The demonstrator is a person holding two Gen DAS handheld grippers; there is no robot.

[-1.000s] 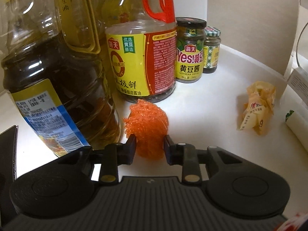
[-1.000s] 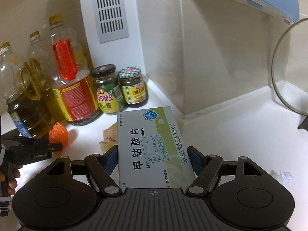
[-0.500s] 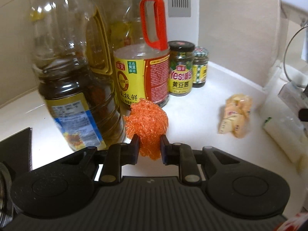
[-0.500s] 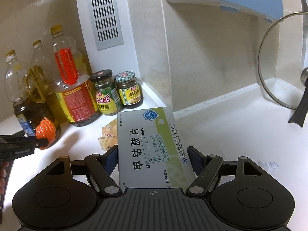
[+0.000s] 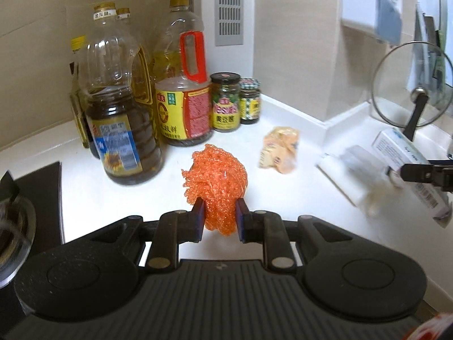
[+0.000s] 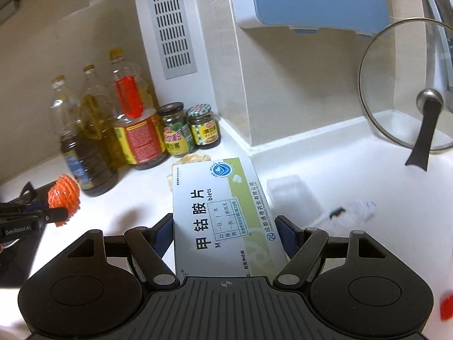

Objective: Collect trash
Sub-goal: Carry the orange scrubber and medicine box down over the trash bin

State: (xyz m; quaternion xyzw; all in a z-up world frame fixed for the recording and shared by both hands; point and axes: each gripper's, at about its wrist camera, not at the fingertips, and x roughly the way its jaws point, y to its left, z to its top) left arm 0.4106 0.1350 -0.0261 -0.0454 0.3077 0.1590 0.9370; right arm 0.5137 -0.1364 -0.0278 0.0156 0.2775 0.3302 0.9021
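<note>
Beige tiled wall (image 6: pixel 70 42), white counter (image 5: pixel 283 187), poss. vent (image 6: pixel 172 25)

your left gripper (image 5: pixel 219 216) pinches a rough orange plastic mesh scrubber (image 5: pixel 216 180); your right gripper (image 6: pixel 225 233) clamps a smooth printed cardboard box (image 6: pixel 220 212). far right, a glossy glass lid (image 6: pixel 402 85); glossy white counter (image 6: pixel 339 170) beneath.

The left gripper (image 5: pixel 219 216) now pinches the orange mesh ball (image 5: pixel 216 180), where a second ago its fingers stood wider around it, and ball and gripper are lifted back away from the oil bottle (image 5: pixel 119 119), no longer just beside it. The right gripper (image 6: pixel 225 233) carries the pill box (image 6: pixel 223 218) higher above the jars (image 6: pixel 187 130), so the glass lid (image 6: pixel 407 85) now shows almost whole and the snack wrapper (image 6: pixel 192 159) is mostly hidden behind the box.
</note>
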